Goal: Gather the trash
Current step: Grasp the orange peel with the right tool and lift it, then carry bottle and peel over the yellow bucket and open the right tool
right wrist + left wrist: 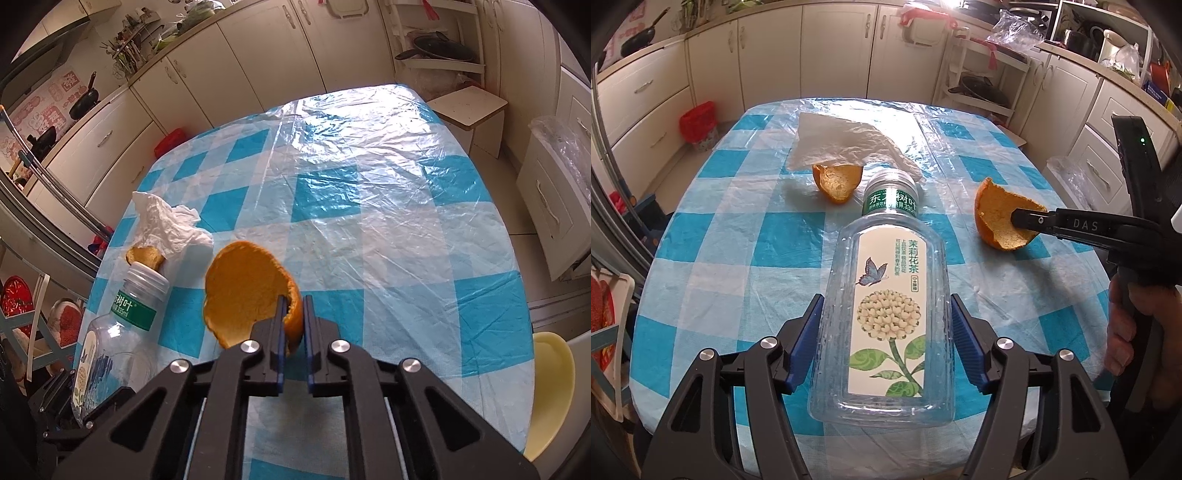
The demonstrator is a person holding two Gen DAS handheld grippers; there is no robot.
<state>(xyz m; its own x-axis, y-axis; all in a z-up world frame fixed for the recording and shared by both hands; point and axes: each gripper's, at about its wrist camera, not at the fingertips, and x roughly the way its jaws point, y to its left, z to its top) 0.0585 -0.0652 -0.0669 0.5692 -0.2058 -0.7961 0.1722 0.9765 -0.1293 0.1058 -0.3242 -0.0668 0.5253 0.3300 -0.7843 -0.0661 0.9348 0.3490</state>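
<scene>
My left gripper is shut on an empty clear plastic bottle with a flower label and a grey cap, its cap pointing away; the bottle also shows in the right wrist view. My right gripper is shut on the rim of an orange peel half, which also shows in the left wrist view just above the table. A second orange peel half lies on the table under a crumpled white tissue; both show in the right wrist view, peel and tissue.
The table has a blue-and-white checked cloth under clear plastic. A red-lined bin stands on the floor at far left. A small stool and a pale yellow chair stand by the table. Kitchen cabinets surround it.
</scene>
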